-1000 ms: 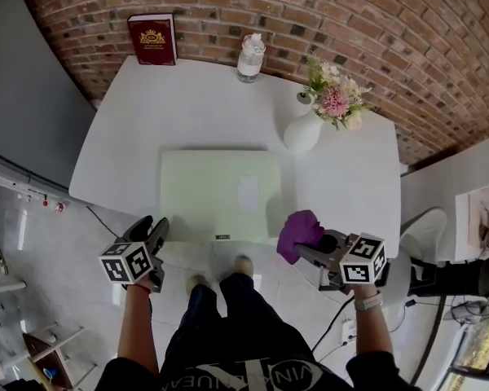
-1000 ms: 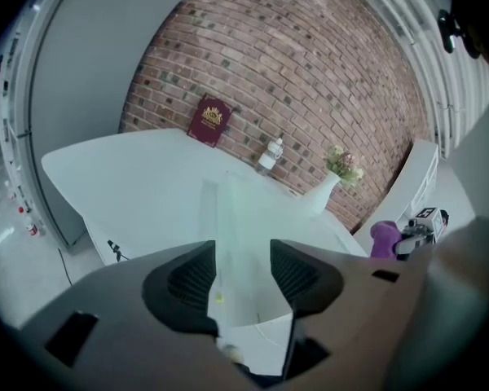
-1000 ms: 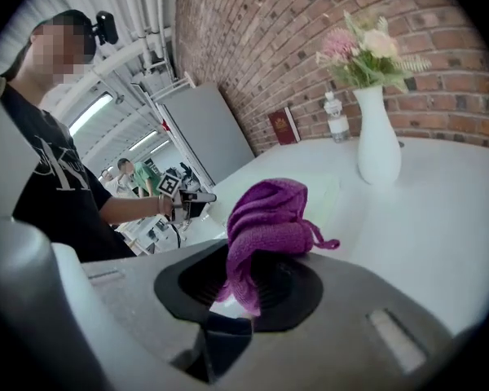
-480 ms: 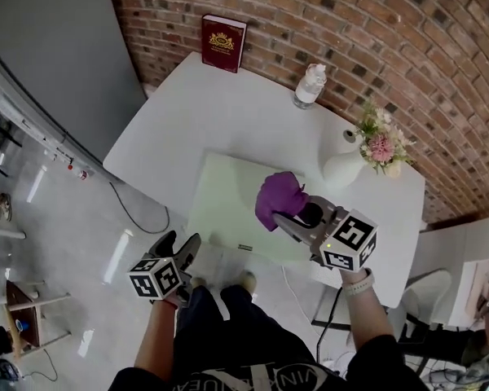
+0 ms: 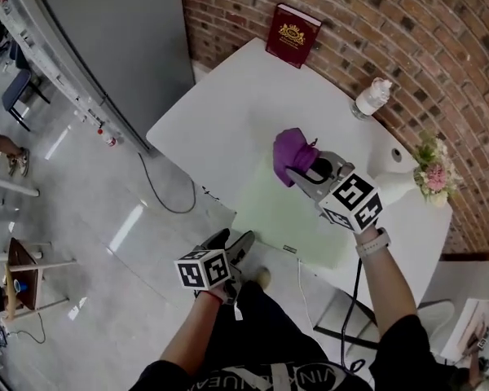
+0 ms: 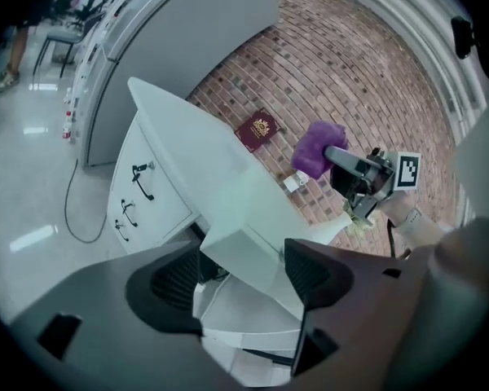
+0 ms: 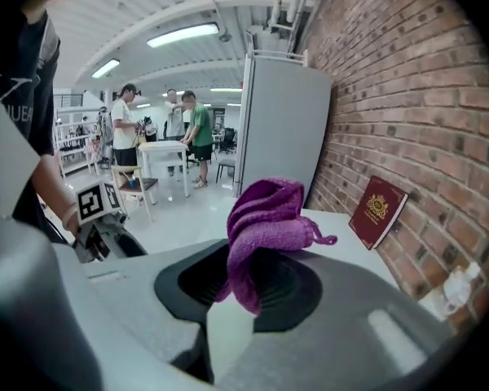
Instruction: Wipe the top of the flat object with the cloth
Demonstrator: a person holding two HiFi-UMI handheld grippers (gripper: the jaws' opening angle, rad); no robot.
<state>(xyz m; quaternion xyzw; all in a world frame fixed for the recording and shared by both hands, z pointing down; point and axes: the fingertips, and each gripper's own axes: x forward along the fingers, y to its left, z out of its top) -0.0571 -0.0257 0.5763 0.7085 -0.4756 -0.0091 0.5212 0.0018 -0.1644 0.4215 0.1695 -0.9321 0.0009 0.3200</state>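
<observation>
Now R fingers [image 7: 297,292] clamp cloth [image 7: 265,218]; L fingers [image 6: 167,279] just opened, empty; vase [image 5: 391,177] holds flowers [image 5: 434,175].

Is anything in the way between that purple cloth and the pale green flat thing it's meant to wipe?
Nothing visible. The right gripper holds the cloth over the far corner of the flat object, whose top is bare. The book, bottle and vase all stand beyond it, off its surface.

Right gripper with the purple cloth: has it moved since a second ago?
Yes. The right gripper, shut on the cloth, went from the near corner of the flat green object across to its far edge, toward the red book.
</observation>
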